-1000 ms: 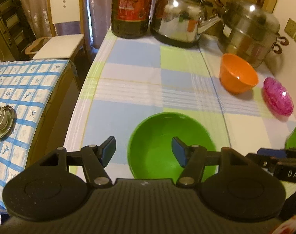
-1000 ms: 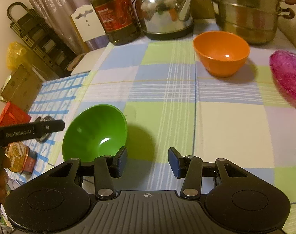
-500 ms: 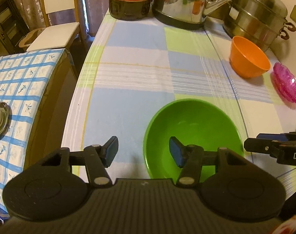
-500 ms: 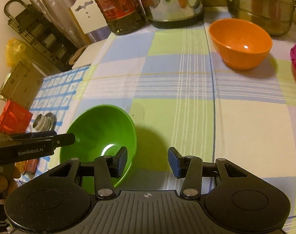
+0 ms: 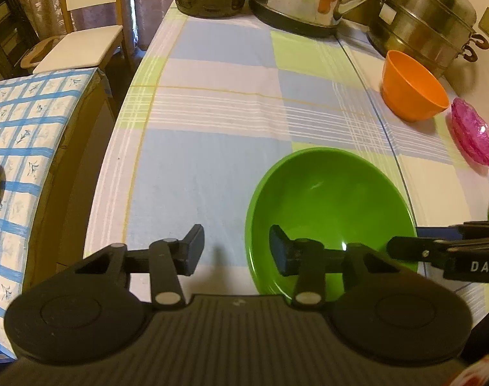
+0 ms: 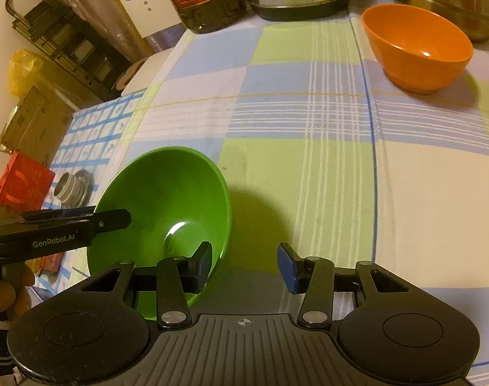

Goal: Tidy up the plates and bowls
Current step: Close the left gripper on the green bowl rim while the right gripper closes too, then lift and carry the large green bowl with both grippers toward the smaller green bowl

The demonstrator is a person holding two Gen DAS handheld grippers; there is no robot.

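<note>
Both my claws straddle the green bowl's rim
Left claw [image 5: 233, 251] narrowing, right claw [image 6: 244, 265] apart, neither clamped; green bowl [image 5: 331, 206] looks light, stiff, slick

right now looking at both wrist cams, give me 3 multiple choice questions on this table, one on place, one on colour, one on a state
1. Where does the left gripper stand on the green bowl?
A. astride the bowl's near-left rim, one finger inside
B. above the orange bowl
C. over the kettle

2. What colour is the small dish beside the orange bowl?
A. blue
B. pink
C. white

3. What state is the green bowl in?
A. upside down
B. stacked inside the orange bowl
C. upright and empty

Answers: 1 A, in the left wrist view one finger is inside the bowl, the other outside on the cloth. 2 B, the dish shows bright pink. 3 C, its bare green inside faces up, apart from the orange bowl.
</note>
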